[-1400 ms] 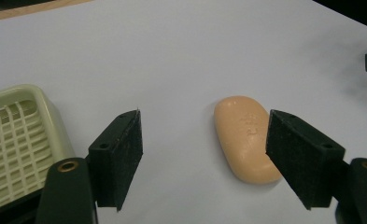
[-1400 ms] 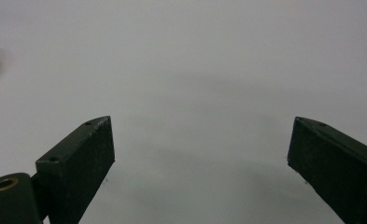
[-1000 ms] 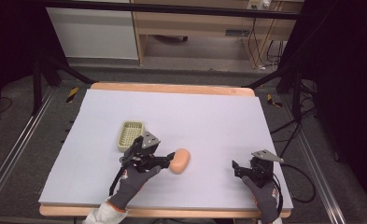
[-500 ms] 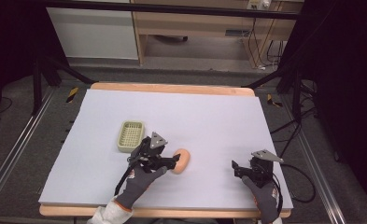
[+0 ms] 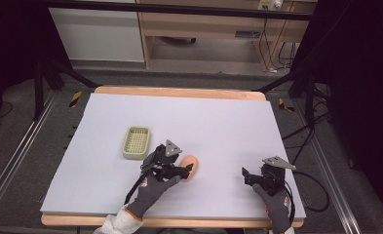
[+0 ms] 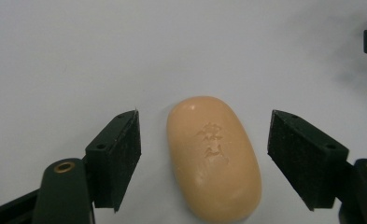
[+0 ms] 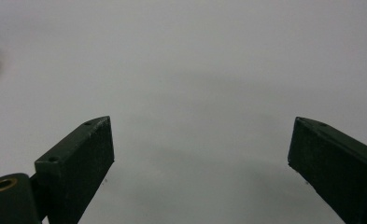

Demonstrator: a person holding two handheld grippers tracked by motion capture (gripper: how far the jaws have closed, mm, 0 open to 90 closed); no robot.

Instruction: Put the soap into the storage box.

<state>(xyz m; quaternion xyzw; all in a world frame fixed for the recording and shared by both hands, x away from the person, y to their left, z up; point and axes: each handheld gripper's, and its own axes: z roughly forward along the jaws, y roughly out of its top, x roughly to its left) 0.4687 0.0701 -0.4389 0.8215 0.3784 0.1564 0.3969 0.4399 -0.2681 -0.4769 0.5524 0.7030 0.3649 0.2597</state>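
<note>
Soap (image 6: 213,158) lies flat on mat (image 5: 228,122), left gripper (image 6: 204,161) jaws spread either side, untouched, lined up for grab; right gripper (image 7: 200,168) gapes empty, parked aside.

Unreadable embossed mark on soap (image 6: 213,158)

Soap (image 6: 212,157) embossing too blurred

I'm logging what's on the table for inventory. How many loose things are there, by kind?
Soap bar, orange, between the open left claw's jaws: 1
Soap tray, pale green, ribbed: 1
Total: 2
</note>
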